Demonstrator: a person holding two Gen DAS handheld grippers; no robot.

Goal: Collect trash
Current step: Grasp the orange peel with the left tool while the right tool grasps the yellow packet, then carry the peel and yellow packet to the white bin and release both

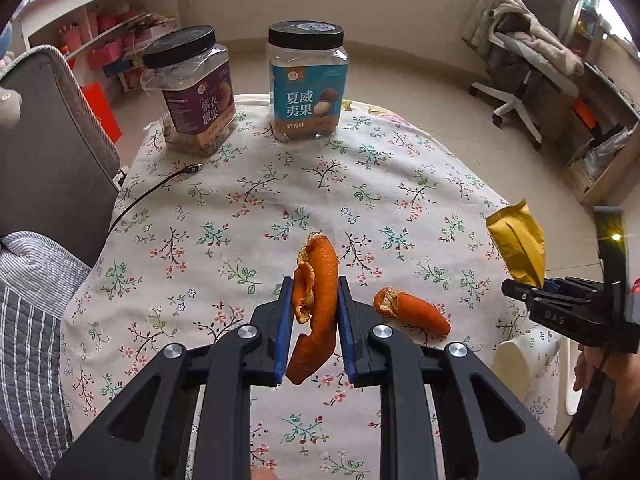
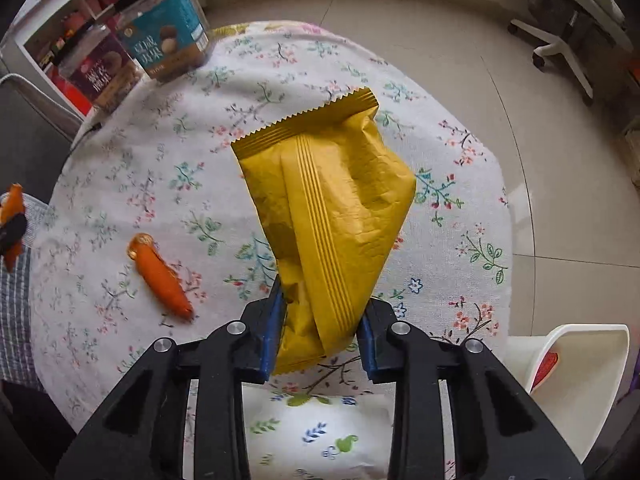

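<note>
My left gripper point(image 1: 315, 283) is shut on a long curled piece of orange peel point(image 1: 320, 252), held above the flowered tablecloth point(image 1: 240, 208). A second, smaller orange peel point(image 1: 412, 312) point(image 2: 162, 276) lies on the cloth just right of it. In the right wrist view my right gripper point(image 2: 322, 300) is shut on the lower end of a crumpled yellow snack wrapper point(image 2: 328, 200), which stands up off the table. The same wrapper point(image 1: 518, 244) shows at the right edge of the left wrist view. The held peel point(image 2: 14, 200) appears at the far left of the right wrist view.
Two black-lidded snack jars, one purple-labelled point(image 1: 196, 92) and one blue-labelled point(image 1: 306, 80), stand at the table's far edge. A black cable point(image 1: 152, 192) trails in from the left. A white bin point(image 2: 580, 380) sits beside the table's near right corner. A grey chair back point(image 1: 48, 152) is at left.
</note>
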